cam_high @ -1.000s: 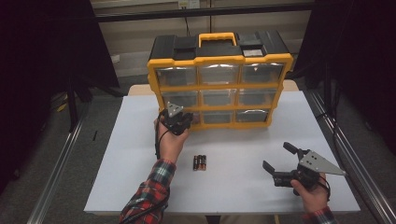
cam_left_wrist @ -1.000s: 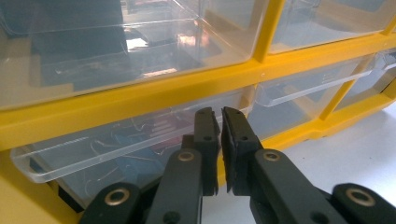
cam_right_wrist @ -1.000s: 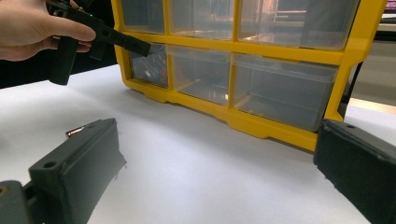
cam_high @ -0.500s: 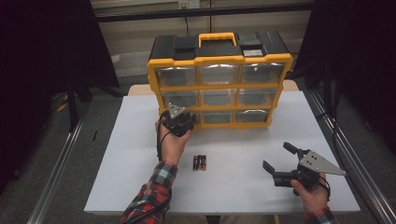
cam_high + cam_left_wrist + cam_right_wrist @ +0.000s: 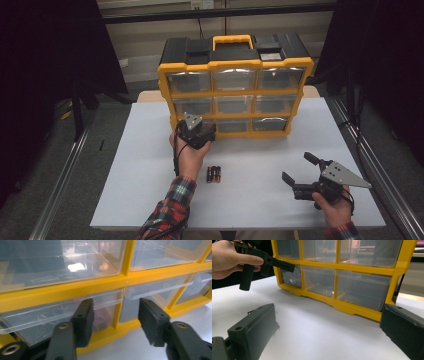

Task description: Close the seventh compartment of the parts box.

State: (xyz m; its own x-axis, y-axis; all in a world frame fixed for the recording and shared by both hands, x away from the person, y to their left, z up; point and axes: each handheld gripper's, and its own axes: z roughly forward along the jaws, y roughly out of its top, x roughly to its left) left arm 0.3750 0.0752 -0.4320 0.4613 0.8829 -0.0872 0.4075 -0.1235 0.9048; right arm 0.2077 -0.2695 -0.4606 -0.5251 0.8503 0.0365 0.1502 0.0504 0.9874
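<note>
High view: the left gripper (image 5: 202, 131) is up against the bottom-left drawer (image 5: 192, 125) of the yellow organiser (image 5: 235, 90), which stands at the back of the white table (image 5: 140, 165).
Left hand (image 5: 189, 156): reaching forward from a plaid sleeve (image 5: 167, 212), wrist straight, gripper pointed level at the cabinet's lowest row.
Batteries (image 5: 214, 174): a small cluster lying on the table just beside the left wrist, apart from both grippers.
Left gripper view: here's the close-up the overhead camera can't give. The two black jaws stand apart in front of the bottom-left drawer (image 5: 62, 312), one before its clear front lip, the other past the yellow divider (image 5: 117, 315) before the neighbouring drawer (image 5: 155, 287).
Left gripper state: jaws have just been opening and now stand released; the drawer's lip is not pinched, and the pads press on nothing.
Right gripper (image 5: 300, 175): low on the table at the near right, well apart from the organiser, held in the right hand (image 5: 334, 207) with its jaws spread wide and empty.
Right gripper view: looks across the table at the organiser's bottom row (image 5: 342, 287) and catches the left gripper (image 5: 291, 267) side-on, tip at the bottom-left drawer (image 5: 292, 276), fingers (image 5: 239, 258) wrapped over its body.
</note>
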